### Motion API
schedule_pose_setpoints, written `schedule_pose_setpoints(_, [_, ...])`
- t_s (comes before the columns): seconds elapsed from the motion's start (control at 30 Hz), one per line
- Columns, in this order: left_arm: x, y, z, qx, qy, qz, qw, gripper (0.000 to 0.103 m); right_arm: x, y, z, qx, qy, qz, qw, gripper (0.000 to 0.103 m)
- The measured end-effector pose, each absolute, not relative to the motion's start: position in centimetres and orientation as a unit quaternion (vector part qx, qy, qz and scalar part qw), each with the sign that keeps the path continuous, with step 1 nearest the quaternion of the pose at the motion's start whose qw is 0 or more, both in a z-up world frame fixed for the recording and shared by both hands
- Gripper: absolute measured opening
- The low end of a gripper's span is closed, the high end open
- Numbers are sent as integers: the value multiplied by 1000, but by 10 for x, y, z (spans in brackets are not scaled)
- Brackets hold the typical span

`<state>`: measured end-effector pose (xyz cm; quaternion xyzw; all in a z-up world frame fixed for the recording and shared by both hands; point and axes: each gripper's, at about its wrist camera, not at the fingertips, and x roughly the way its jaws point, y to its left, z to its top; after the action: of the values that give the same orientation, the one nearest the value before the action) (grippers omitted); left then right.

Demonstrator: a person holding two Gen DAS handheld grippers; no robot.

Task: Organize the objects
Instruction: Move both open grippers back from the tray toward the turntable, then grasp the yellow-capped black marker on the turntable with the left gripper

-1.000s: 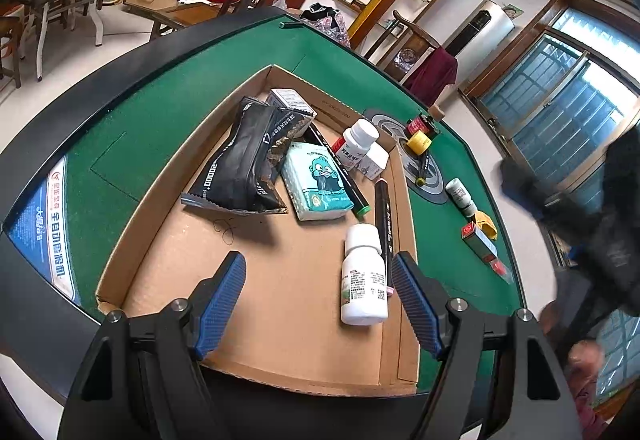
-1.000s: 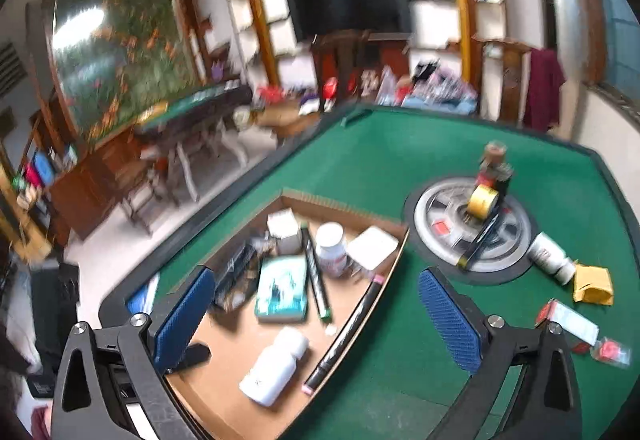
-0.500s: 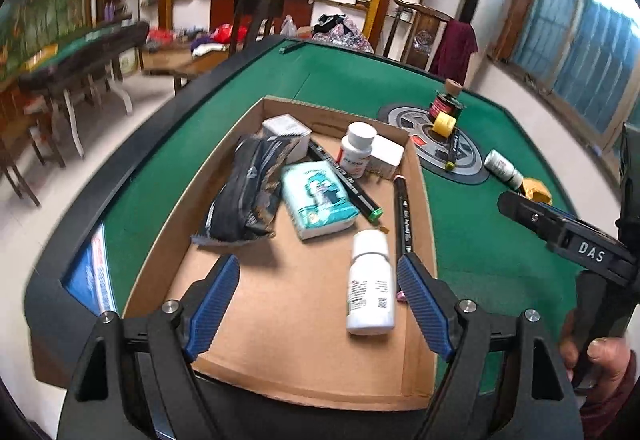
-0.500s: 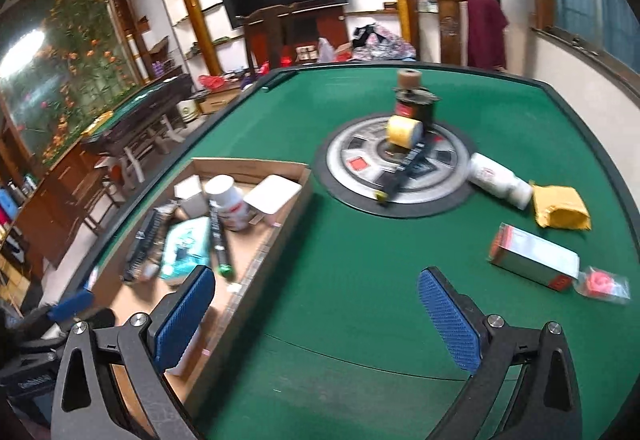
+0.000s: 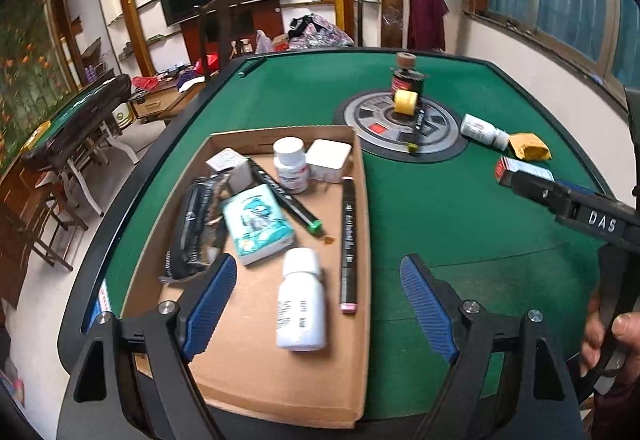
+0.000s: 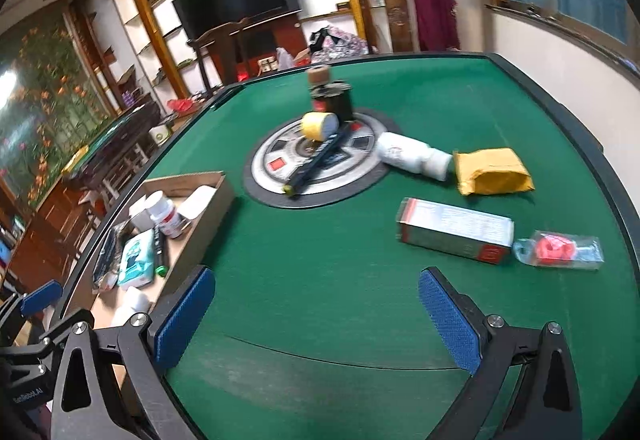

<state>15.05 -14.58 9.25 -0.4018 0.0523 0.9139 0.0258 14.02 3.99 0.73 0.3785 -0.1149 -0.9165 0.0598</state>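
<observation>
Cardboard tray sits on the left of the green felt table, partly filled, and loose things wait on the right.

I hold both grippers empty with their jaws spread wide. My left gripper hangs over the near end of the tray, above a white plastic bottle lying flat and a long black marker with a pink end. My right gripper hangs over bare felt. I think I am between picks, so next I should reach far and right for the red and silver carton, line the jaws up across its narrow side, and close on it. Only the right view shows the clear bag with a red thing inside. Only the left view shows the tray's near end and my right hand.
</observation>
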Motion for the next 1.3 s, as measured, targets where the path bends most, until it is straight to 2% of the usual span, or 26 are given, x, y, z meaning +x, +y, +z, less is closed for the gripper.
schedule_pose_setpoints(0.3, [144,-115,85,-417,74,905,36,84,139,92,1,378,-158,-911,32,103])
schedule_pose_setpoints(0.57, [134,-96,74,-436,84,895,45,84,137,122,-1,373,-163,-913,14,103])
schedule_pose_setpoints(0.67, [129,-94,72,-444,63,891,68,84,135,130,16,350,-137,-927,-9,103])
schedule_pose_setpoints(0.87, [105,-93,85,-428,8,899,92,83,126,134,68,224,-36,-970,-89,103])
schedule_pose_setpoints(0.93, [92,-90,89,-427,0,899,94,83,101,145,66,246,-59,-964,-79,103])
schedule_pose_setpoints(1.07, [65,-74,94,-416,10,903,103,83,60,186,42,288,-180,-939,-57,103])
schedule_pose_setpoints(1.3, [11,-32,76,-406,80,901,128,83,57,225,5,312,-238,-915,-98,103])
